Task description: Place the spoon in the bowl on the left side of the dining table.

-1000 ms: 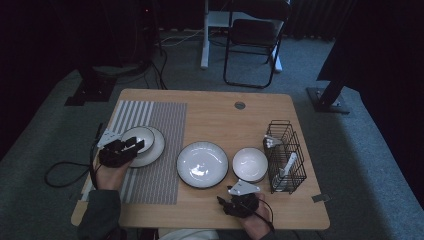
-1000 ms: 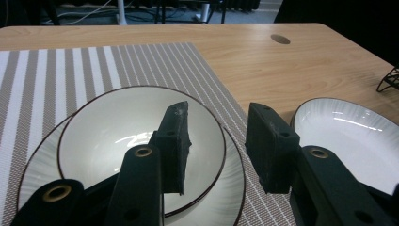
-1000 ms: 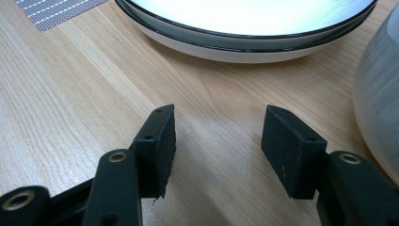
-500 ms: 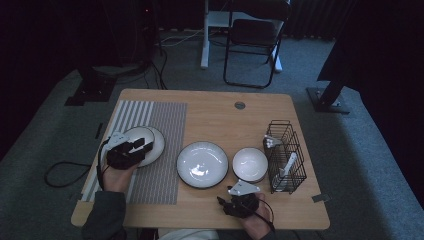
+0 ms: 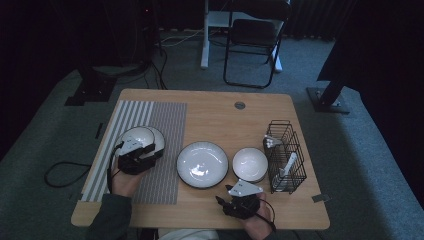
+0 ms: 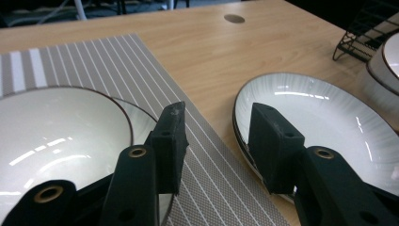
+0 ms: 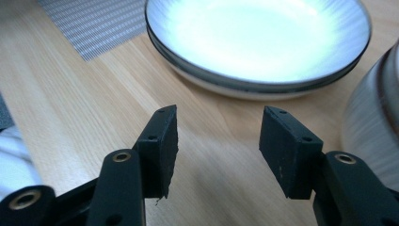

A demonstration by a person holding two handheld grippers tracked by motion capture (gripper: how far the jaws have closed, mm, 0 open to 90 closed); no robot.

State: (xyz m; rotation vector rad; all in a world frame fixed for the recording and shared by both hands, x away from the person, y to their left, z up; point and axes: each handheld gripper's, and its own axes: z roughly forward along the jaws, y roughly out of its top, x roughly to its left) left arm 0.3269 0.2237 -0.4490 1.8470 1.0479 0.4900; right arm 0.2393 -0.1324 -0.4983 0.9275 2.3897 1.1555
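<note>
The left gripper [image 5: 142,155], jaws just spreading and empty, hovers by the stacked bowls [image 5: 145,137] on the striped mat [image 5: 165,120] at the left, seemingly freshly released, while the right gripper [image 5: 240,197], spread and empty, should next reach the middle plate [image 5: 202,164].

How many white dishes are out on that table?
4 at least: two overlapping dishes on the striped mat, a wide plate mid-table, possibly stacked on another, and a small bowl beside the wire basket.
</note>
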